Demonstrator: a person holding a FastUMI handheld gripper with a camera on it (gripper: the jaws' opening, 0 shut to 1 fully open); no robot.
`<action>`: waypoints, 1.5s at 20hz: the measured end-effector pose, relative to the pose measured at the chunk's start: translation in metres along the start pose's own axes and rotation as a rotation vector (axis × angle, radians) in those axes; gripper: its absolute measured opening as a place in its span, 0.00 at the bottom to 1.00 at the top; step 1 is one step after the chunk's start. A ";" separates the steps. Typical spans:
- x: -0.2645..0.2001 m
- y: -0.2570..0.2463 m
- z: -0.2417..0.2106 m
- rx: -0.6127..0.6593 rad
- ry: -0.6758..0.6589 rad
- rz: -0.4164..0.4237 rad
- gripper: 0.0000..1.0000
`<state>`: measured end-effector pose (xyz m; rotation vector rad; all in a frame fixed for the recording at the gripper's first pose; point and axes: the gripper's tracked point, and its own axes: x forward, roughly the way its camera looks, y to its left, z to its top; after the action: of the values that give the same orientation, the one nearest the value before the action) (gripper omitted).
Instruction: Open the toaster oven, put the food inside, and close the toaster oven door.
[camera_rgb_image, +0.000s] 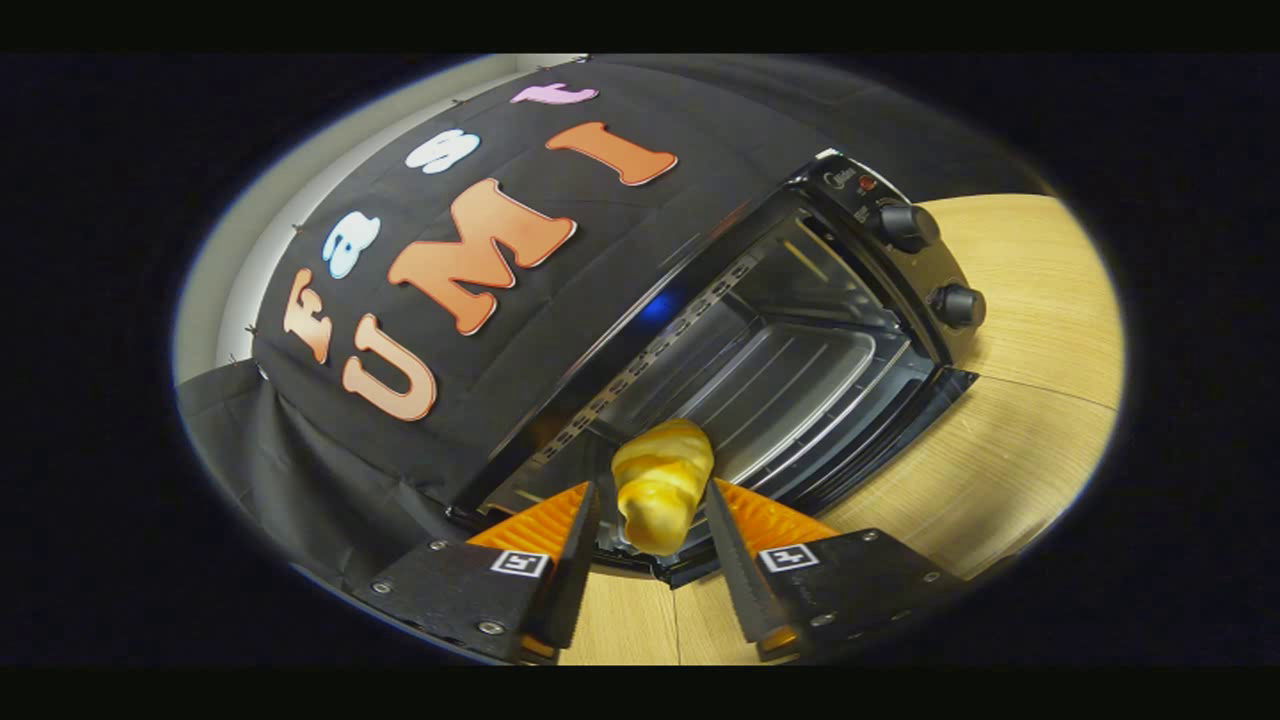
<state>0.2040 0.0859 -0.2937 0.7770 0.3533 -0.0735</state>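
A golden croissant-shaped bread (662, 480) sits between my two fingers, and my gripper (654, 492) is shut on it, holding it up. Just beyond the fingers stands the black toaster oven (850, 190) with its door (900, 425) folded down and open. Inside, a metal tray (790, 375) rests on the oven floor. The bread hangs in front of the oven's opening, over the near end of the lowered door. The lower tip of the bread hides part of the door's edge.
Two black knobs (908, 226) (958, 305) sit on the oven's control panel beside the opening. The oven stands on a light wooden table (1040, 300) that stretches past the panel and under my fingers. The black cloth wall (400, 420) hangs close behind the oven.
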 end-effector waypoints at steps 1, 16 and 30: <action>-0.006 0.001 0.000 0.006 0.005 0.010 0.70; -0.157 -0.008 0.014 -0.417 -0.018 0.028 0.98; -0.179 -0.078 -0.037 -0.744 0.084 -0.079 0.99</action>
<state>0.0103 0.0445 -0.3093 0.0292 0.4521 0.0190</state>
